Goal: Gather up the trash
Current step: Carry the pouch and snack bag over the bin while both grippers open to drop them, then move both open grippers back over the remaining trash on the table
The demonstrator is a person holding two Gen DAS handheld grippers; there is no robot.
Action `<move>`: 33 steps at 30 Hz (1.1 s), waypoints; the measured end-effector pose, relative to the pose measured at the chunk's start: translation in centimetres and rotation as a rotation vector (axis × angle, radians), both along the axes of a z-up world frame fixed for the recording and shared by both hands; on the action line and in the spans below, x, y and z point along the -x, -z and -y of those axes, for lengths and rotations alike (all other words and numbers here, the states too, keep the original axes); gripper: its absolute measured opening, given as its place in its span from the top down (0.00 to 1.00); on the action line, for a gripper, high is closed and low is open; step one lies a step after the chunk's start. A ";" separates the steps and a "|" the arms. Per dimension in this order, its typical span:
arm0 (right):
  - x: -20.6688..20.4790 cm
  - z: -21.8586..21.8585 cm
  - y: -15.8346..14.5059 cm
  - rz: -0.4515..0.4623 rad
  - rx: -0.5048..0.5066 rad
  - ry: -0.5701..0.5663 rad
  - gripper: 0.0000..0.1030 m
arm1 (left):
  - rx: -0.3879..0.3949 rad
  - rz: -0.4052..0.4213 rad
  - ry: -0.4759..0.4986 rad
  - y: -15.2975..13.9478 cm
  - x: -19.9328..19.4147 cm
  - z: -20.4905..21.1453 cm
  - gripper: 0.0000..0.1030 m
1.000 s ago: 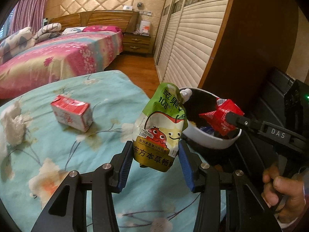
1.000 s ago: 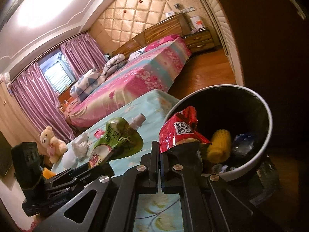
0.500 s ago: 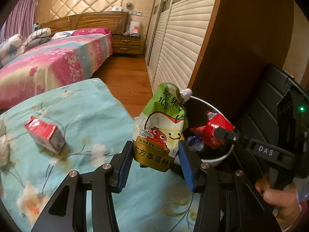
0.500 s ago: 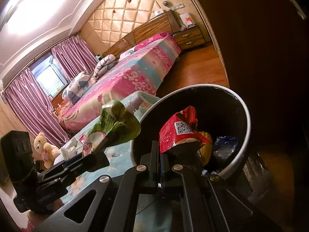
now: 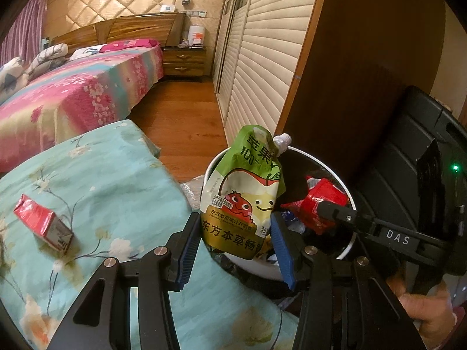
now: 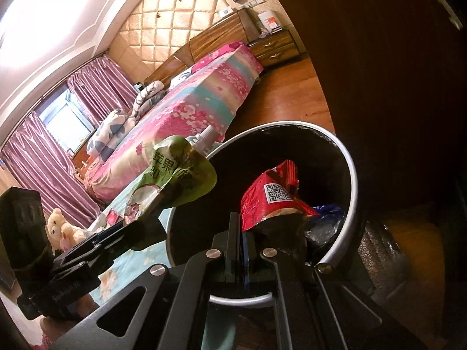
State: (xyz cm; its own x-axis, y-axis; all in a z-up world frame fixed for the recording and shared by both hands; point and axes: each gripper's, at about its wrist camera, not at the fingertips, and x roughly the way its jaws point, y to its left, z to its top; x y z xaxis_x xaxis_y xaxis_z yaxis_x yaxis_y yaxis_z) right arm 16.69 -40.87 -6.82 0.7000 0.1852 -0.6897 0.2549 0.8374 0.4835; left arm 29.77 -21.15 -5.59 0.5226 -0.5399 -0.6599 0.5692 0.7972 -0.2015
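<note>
Our left gripper [image 5: 235,243] pinches a soft, light juice pouch [image 5: 243,191] by its bottom; our right gripper [image 6: 243,233], clamped shut, holds a crinkly red wrapper [image 6: 273,194] over the bin [image 6: 348,204].

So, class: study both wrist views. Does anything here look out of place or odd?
Yes. A red carton lies tipped over on the floral cloth, away from the bin. The red wrapper in the right gripper is crumpled. The green pouch hangs upright between the left gripper pads, above the bin rim.
</note>
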 end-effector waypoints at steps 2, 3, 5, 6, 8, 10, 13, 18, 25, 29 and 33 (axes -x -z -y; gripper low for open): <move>0.0 0.2 0.1 -0.008 0.000 0.002 0.94 | -0.008 -0.003 0.004 0.1 -0.1 0.5 0.54; 0.0 0.3 0.1 -0.009 -0.003 0.003 0.94 | -0.011 -0.004 0.004 0.2 -0.2 0.7 0.53; 0.1 0.3 0.1 -0.015 -0.009 0.006 0.94 | -0.013 -0.011 0.005 0.3 -0.4 1.0 0.52; 0.1 0.4 0.1 -0.015 -0.010 0.008 0.94 | -0.014 -0.012 0.002 0.3 -0.5 1.1 0.50; 0.2 0.4 0.0 -0.014 -0.014 0.010 0.94 | -0.010 -0.018 -0.005 0.2 -0.8 1.3 0.47; 0.1 0.4 -0.1 -0.015 -0.015 0.016 0.92 | -0.004 -0.022 -0.007 0.2 -0.8 1.3 0.47; 0.1 0.7 -0.1 -0.016 -0.024 0.028 0.84 | -0.008 -0.014 -0.010 0.2 -0.5 1.2 0.47; 0.5 0.5 -0.5 0.008 -0.015 0.039 0.57 | -0.007 -0.007 -0.020 0.3 0.5 0.2 0.47; 0.7 -1.0 -1.2 0.033 -0.002 0.025 0.49 | 0.003 -0.011 -0.065 0.3 2.4 -2.7 0.47; 0.5 -2.4 -1.5 0.042 0.004 0.002 0.40 | 0.010 -0.019 -0.104 0.4 3.5 -4.9 0.47; 0.1 -4.2 -1.9 0.054 0.018 -0.030 0.34 | 0.014 -0.032 -0.154 0.6 4.4 -7.3 0.46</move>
